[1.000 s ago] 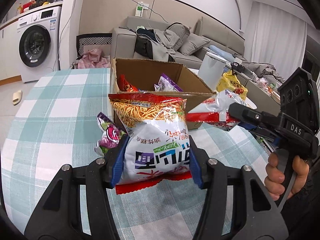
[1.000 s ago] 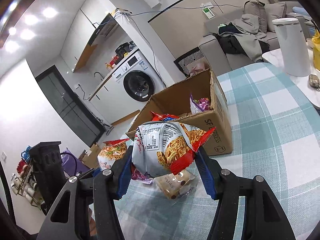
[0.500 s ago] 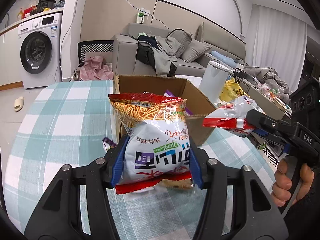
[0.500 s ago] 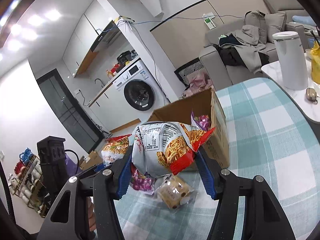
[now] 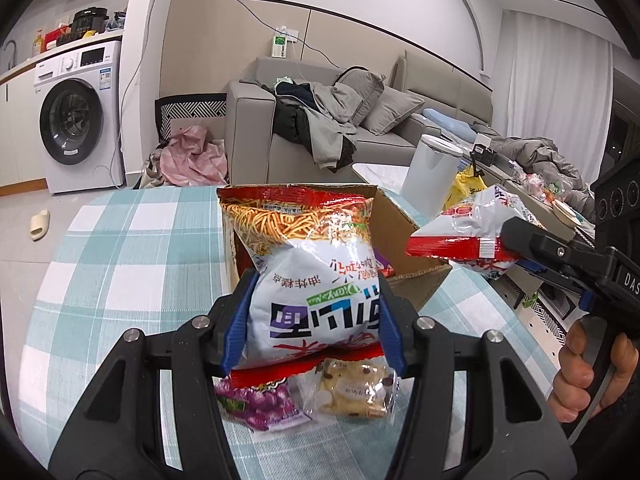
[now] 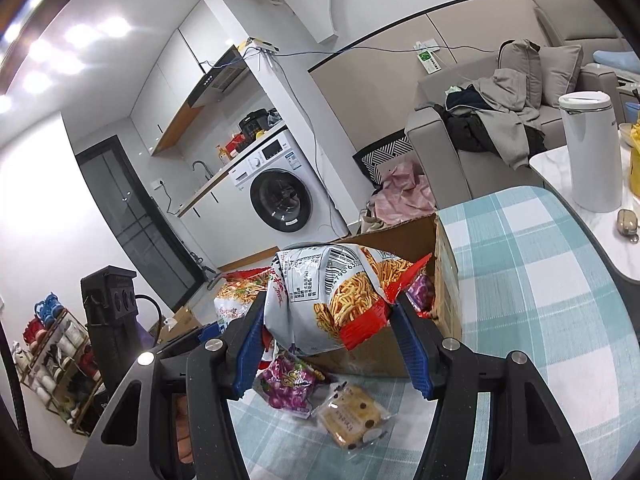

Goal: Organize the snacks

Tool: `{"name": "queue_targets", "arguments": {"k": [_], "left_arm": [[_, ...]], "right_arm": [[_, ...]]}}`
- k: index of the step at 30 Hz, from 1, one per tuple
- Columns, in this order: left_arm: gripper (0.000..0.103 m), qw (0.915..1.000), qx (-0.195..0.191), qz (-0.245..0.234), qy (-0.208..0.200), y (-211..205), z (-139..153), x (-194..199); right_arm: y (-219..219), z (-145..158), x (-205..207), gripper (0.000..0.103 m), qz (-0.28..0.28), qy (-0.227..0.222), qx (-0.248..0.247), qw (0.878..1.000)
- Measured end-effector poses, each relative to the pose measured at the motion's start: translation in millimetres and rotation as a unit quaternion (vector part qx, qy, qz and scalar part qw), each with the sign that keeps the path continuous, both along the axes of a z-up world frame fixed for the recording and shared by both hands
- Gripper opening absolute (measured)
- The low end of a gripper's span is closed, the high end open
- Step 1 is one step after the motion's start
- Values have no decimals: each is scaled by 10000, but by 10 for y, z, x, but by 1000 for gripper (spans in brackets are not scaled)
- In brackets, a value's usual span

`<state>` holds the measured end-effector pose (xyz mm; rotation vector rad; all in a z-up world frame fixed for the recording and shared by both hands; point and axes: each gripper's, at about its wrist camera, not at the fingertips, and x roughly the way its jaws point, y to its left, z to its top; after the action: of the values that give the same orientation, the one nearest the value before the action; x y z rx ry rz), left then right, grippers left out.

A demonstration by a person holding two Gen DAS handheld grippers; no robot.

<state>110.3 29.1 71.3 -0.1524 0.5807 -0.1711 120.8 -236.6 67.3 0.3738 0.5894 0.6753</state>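
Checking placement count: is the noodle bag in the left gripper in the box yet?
Out. The noodle bag is clamped in the left gripper, held above the table in front of the cardboard box.

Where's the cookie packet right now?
The cookie packet lies on the checked tablecloth before the cardboard box, right of the purple packet, below both held noodle bags.
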Motion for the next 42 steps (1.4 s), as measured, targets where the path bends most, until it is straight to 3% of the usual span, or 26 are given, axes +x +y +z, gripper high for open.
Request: {"name": "queue_targets", "arguments": {"k": [17, 42], "left_arm": [[52, 9999, 99, 37, 17, -78, -4, 467], [52, 9990, 243, -4, 385, -196, -308, 1235]], "right_arm": [[88, -78, 293, 61, -81, 228, -38, 9997], [251, -321, 667, 62, -99, 580, -317, 9978]]}}
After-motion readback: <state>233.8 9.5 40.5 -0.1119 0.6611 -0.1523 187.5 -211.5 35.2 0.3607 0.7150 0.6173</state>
